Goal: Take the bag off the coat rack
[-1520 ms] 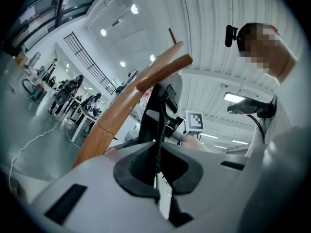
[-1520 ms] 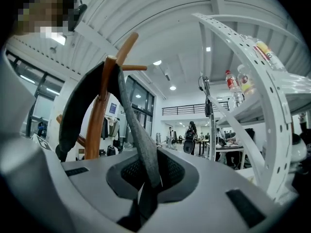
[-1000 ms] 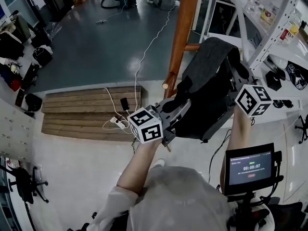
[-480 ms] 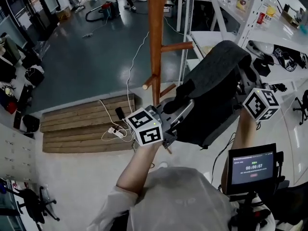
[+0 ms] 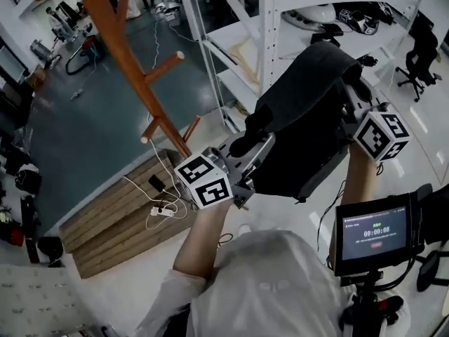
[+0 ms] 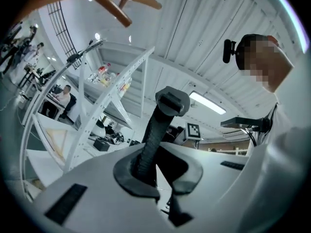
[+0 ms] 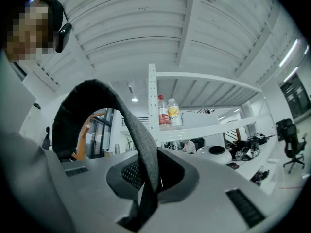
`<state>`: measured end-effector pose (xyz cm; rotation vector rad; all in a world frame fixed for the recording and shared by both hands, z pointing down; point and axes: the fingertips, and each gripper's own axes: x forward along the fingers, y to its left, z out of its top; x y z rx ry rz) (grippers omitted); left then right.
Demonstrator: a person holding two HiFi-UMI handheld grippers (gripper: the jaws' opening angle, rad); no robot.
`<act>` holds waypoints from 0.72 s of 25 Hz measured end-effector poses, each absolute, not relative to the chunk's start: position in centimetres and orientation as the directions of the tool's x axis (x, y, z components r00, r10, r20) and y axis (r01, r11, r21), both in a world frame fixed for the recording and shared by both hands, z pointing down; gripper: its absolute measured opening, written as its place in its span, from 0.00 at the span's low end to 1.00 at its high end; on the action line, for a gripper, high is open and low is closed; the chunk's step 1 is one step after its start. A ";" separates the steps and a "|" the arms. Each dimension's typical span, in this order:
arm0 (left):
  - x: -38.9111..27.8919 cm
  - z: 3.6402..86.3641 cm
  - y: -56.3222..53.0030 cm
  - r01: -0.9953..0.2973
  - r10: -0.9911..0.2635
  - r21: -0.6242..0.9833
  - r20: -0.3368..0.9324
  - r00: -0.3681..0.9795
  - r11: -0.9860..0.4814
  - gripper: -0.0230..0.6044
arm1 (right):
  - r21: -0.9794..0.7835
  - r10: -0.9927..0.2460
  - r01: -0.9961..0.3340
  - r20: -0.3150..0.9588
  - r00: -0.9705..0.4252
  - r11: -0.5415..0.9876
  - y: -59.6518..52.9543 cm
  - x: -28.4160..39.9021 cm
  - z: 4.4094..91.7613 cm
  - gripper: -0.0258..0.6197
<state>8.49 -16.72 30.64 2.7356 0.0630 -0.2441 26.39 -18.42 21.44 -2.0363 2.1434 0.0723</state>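
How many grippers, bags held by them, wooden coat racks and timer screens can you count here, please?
Grippers: 2, the left gripper and the right gripper
Held bag: 1
Wooden coat rack: 1
Timer screen: 1
Total: 5

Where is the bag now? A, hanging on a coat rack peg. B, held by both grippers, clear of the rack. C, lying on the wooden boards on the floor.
B: the left gripper and right gripper each clamp the bag, apart from the coat rack.
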 end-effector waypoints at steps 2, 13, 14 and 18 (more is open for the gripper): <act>10.2 31.3 -15.4 0.138 0.077 0.397 -0.167 0.983 -0.907 0.05 | -0.102 -0.987 -0.994 -0.154 0.038 -0.022 -15.4 28.2 22.1 0.10; 20.2 36.7 -7.9 0.389 0.384 0.494 -0.116 0.916 -0.777 0.05 | -0.131 -0.924 -0.922 -0.073 0.375 -0.364 -1.2 37.1 27.0 0.10; 20.8 37.0 -7.2 0.397 0.398 0.508 -0.113 0.910 -0.764 0.05 | -0.134 -0.917 -0.914 -0.067 0.394 -0.383 -0.1 37.6 27.3 0.10; 23.0 39.0 -5.7 0.433 0.458 0.539 -0.095 0.884 -0.723 0.05 | -0.161 -0.887 -0.879 -0.040 0.460 -0.449 3.1 39.2 29.3 0.10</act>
